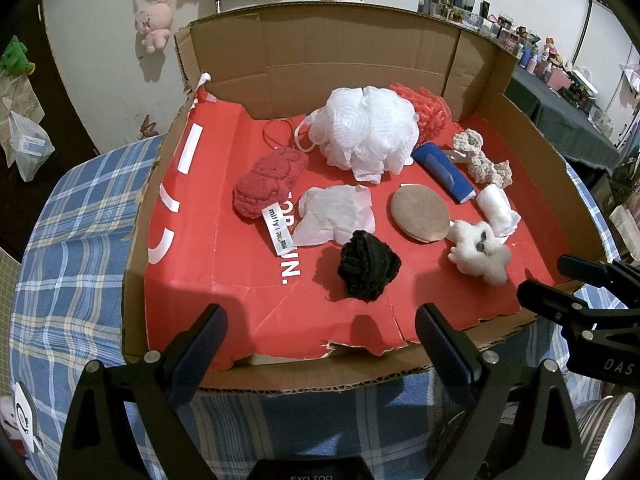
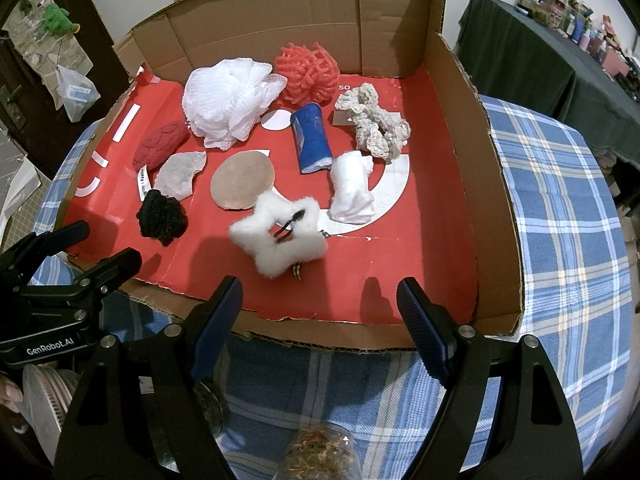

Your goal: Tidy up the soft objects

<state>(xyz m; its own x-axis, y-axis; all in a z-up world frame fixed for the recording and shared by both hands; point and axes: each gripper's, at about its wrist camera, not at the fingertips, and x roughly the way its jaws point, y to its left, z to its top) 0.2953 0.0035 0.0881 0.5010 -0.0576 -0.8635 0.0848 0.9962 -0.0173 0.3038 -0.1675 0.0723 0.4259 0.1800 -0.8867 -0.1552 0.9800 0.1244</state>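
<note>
Both the left claw (image 1: 320,332) and right claw (image 2: 320,304) gape wide and empty at the frames' lower edge. The fluffy white star-shaped hair clip (image 2: 280,232), at centre of the right view, looks light and squashy, best pinched across one plush arm.

A blue plaid cloth (image 2: 560,216) covers the tabletop. On the wall at eleven o'clock hangs a pink plush toy (image 1: 154,24); a green plush (image 1: 14,56) hangs at ten. At two o'clock a dark-draped side table (image 2: 520,40) carries many small bottles and jars (image 1: 536,46).
</note>
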